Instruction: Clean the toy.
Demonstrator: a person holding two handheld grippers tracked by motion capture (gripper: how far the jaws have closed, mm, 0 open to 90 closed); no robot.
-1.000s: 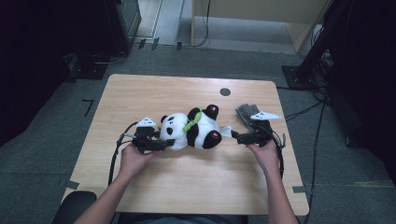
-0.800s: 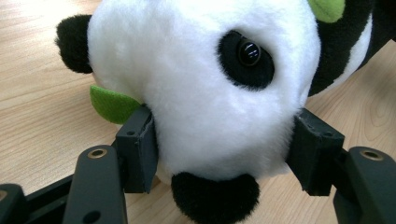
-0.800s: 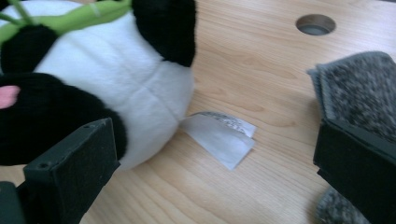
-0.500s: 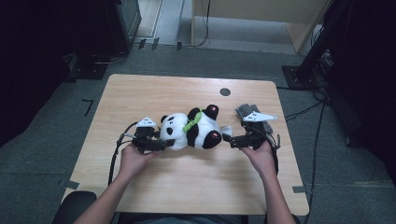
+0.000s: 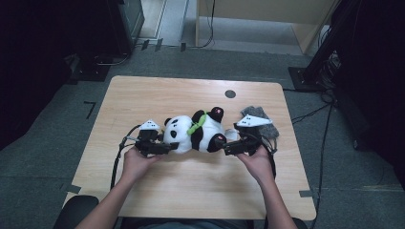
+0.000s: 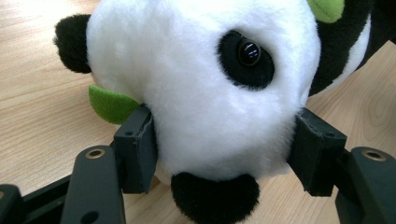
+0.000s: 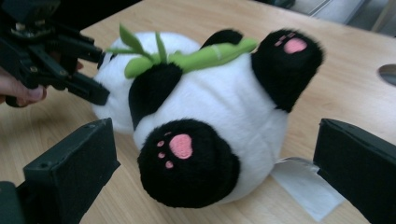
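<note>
One soft thing carries the whole scene: a black-and-white plush panda with a green felt bamboo sprig across its chest, lying on its back near the middle of the pale wooden table. Its long axis runs across the table, head toward the person's left, feet toward the right, and that is the relation the next move turns on. Each end already has its own claw: the left gripper is at the head, the right gripper at the feet.

In the left gripper view, the black pads press into the white fur on both sides of the head, narrowed onto it and holding the panda. In the right gripper view, the jaws stand wide on either side of the near black foot with its pink paw pad, touching nothing — the foot lies straight ahead between them, a white sewn-in label trailing beside it on the wood. So the right hand is the one with a reach left to make, I judge, and only a short one along the toy's axis.

Behind the right gripper lies a small grey knitted cloth, and near the far edge a dark round spot marks the tabletop. The room beyond is grey carpet with dark equipment stands and loose cables.
</note>
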